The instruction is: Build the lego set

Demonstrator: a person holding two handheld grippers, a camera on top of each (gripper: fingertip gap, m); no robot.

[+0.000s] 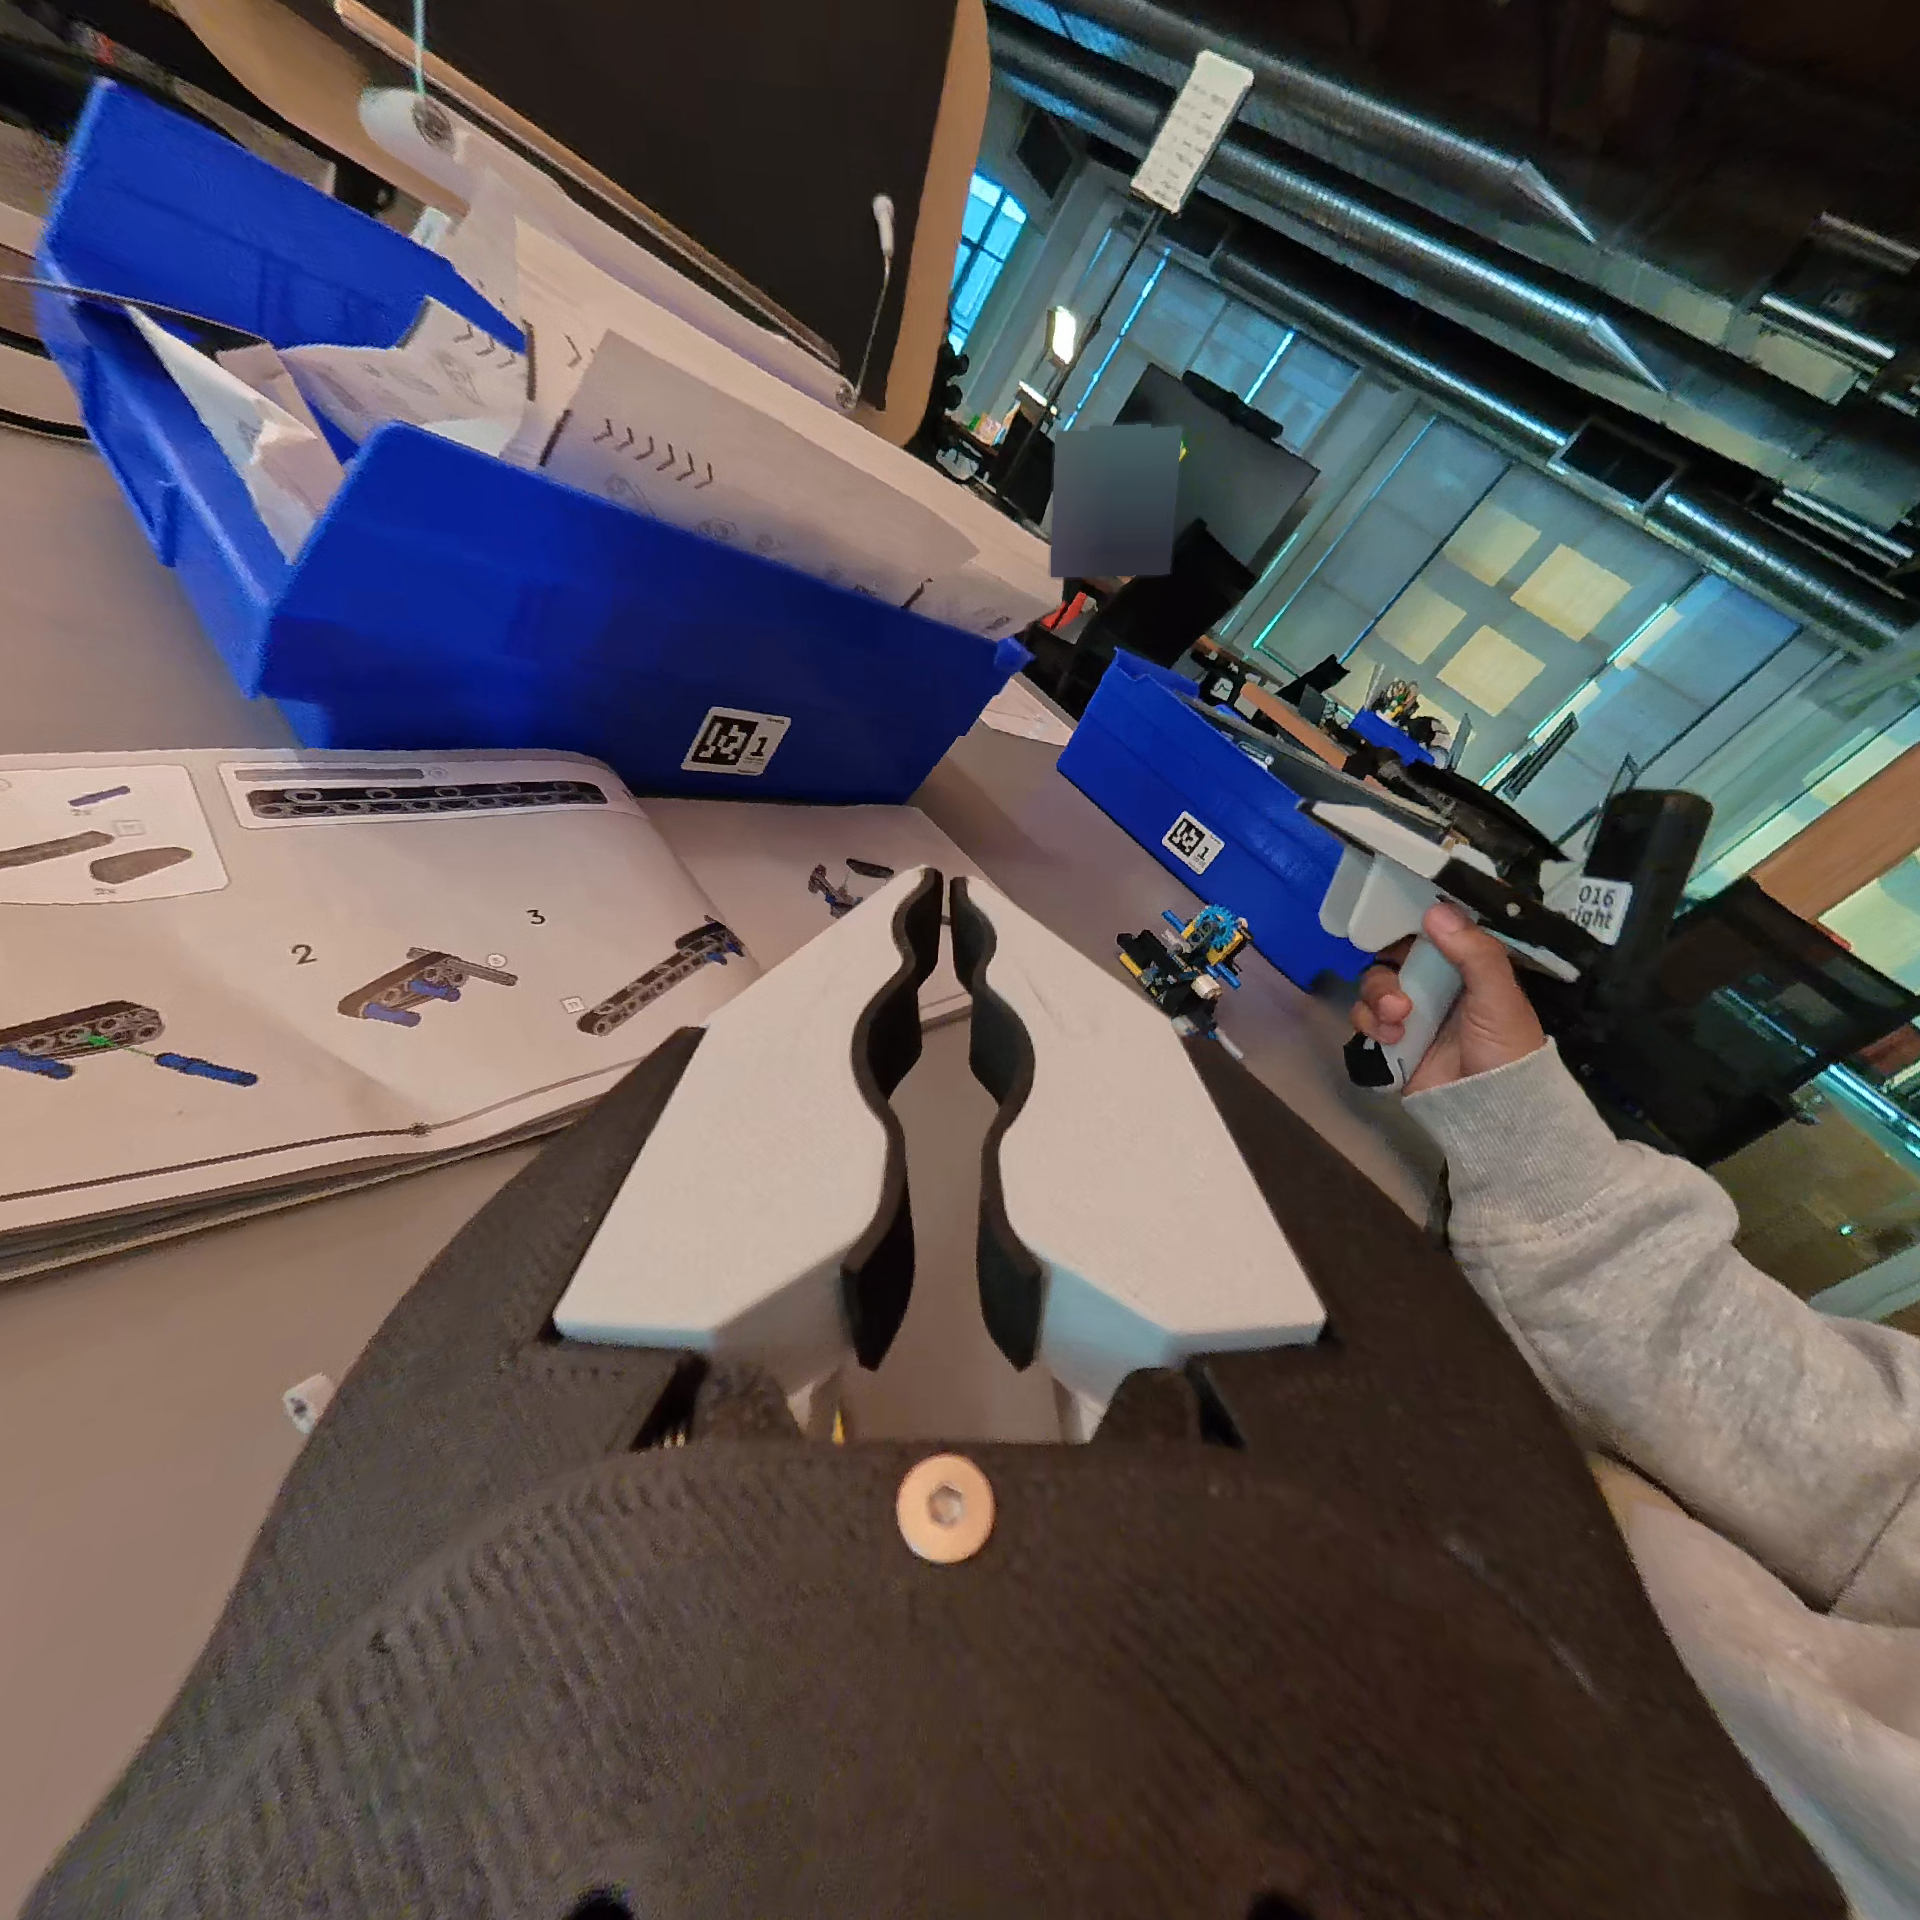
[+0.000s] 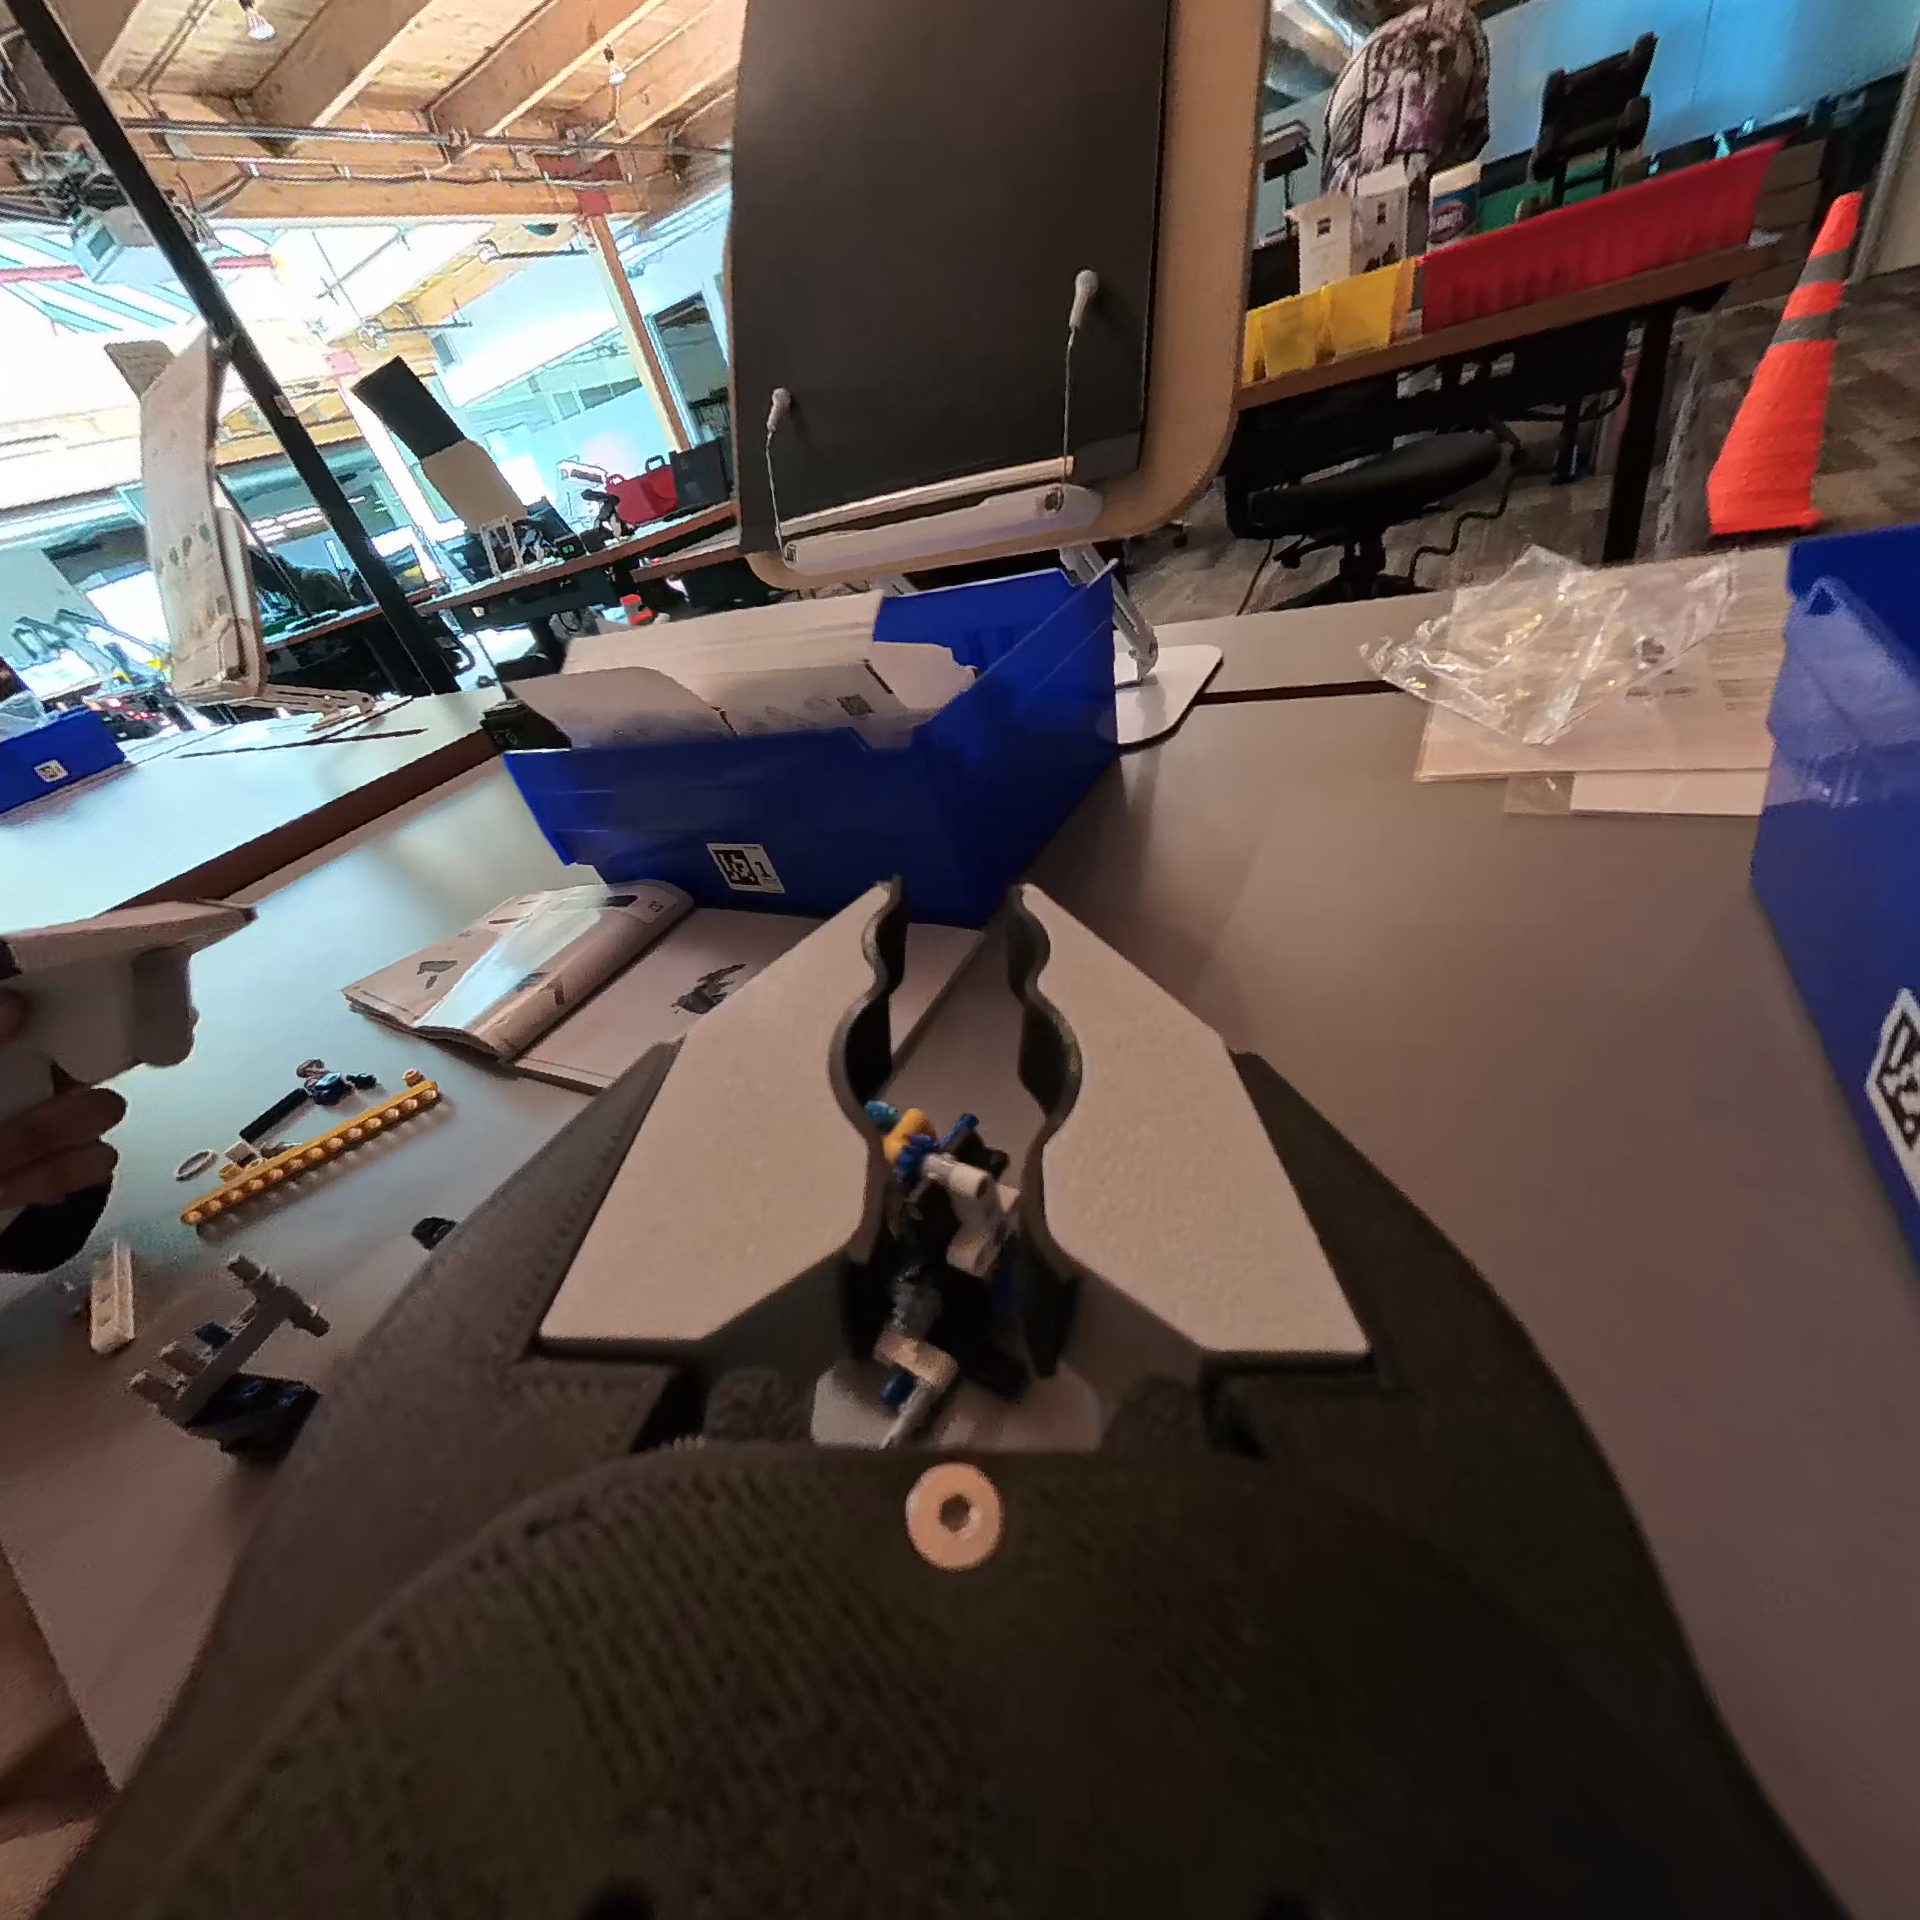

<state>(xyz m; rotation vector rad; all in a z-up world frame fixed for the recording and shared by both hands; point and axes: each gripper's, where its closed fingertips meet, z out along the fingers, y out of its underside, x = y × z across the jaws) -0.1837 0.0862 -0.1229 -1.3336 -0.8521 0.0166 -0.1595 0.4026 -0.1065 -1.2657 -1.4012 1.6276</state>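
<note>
One small black, blue and yellow lego sub-assembly sits on the desk, seen between the right tool's fingers, which are spread and not visibly touching it. Loose parts, among them a yellow beam and a grey piece, lie well to its left near the open instruction booklet. Left tool is nearly pressed together, holding nothing. Likely step: picking up the sub-assembly; next, the right fingers should come together squarely on it.
</note>
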